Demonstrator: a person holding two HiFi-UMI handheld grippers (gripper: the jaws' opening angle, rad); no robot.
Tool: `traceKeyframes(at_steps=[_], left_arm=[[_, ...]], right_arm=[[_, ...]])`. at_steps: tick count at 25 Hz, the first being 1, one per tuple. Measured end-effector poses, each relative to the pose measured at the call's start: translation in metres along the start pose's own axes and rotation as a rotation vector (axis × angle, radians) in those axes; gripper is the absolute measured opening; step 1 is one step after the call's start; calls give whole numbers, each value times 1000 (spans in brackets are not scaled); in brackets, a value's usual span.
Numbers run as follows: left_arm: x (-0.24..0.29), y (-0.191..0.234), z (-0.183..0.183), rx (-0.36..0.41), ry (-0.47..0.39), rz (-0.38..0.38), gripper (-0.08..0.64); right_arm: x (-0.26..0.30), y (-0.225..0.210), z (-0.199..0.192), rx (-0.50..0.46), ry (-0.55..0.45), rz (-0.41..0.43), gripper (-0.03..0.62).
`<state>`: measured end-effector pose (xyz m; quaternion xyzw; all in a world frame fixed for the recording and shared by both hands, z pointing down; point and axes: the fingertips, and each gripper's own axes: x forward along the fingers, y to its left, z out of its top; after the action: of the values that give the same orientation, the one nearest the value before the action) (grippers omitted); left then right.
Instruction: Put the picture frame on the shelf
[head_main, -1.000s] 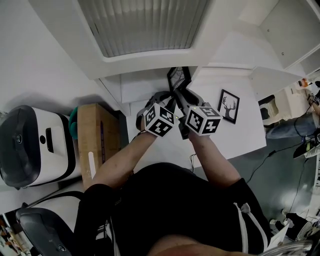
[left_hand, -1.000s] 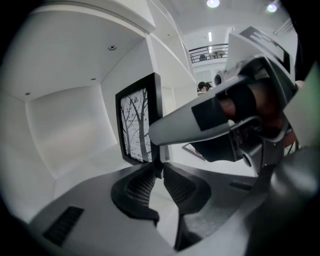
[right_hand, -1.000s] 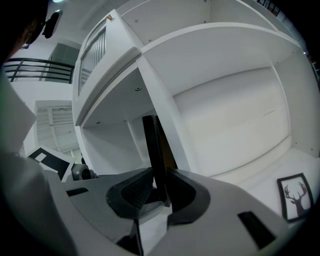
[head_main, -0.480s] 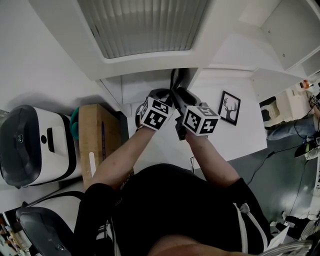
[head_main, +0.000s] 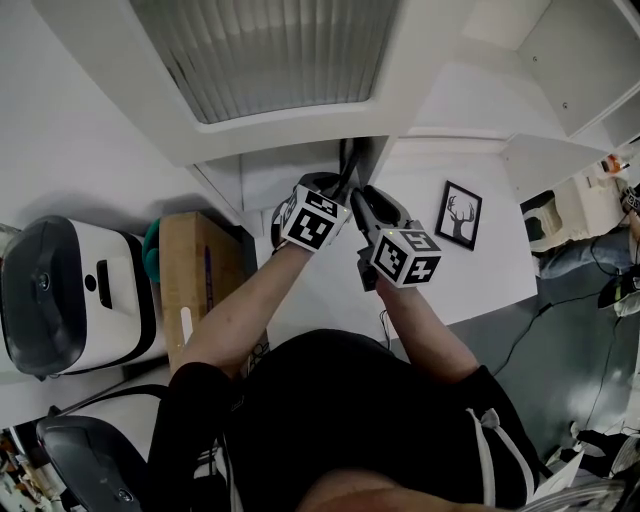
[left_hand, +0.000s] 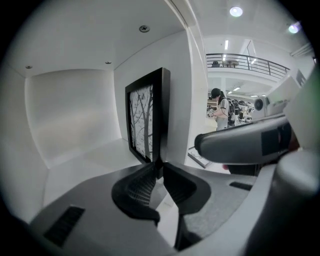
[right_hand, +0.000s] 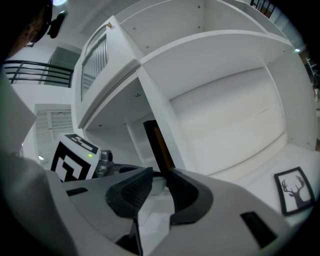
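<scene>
The black picture frame (left_hand: 147, 117), with a bare-tree print, stands upright in a white shelf compartment (left_hand: 85, 160). My left gripper (left_hand: 160, 167) is shut on its lower near corner. In the head view the picture frame (head_main: 350, 160) shows edge-on, just under the shelf's top board, with the left gripper (head_main: 338, 192) below it. In the right gripper view the picture frame (right_hand: 159, 147) shows its brown back edge just beyond the right gripper (right_hand: 161, 175). Its jaws have just been opening and stand apart, pads off the frame. The right gripper (head_main: 362, 198) sits beside the left.
A second small frame with a deer print (head_main: 459, 213) leans on the lower shelf board (right_hand: 240, 170) to the right. A cardboard box (head_main: 190, 270) and a white machine (head_main: 70, 295) stand at the left. A person (left_hand: 218, 107) stands far off.
The picture frame showed its face a second ago and now stands edge-on in the compartment. The right gripper's marker cube has drawn slightly back toward me.
</scene>
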<state>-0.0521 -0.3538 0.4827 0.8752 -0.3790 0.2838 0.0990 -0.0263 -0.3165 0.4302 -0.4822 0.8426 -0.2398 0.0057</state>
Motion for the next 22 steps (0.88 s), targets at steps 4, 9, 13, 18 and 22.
traceKeyframes(at_steps=[4,9,13,18,22], left_arm=[[4,4,5,-16,5,-5,52],[10,6,14,-10,8,-4,52],[14,6,15,-9,13,-5,52],[15,1,20,20,6,-14,52],[15,-4,26,63,-6,-32,52]], right_arm=[[-19,-5,-16,5,12,-6,95],[-32,-15,-37,21,50,-15,95],[-37,-20,-45,29,70,-18,95],[-39,-20,-45,19,74,-11,95],[-38,-15,-45,3,78,2,95]])
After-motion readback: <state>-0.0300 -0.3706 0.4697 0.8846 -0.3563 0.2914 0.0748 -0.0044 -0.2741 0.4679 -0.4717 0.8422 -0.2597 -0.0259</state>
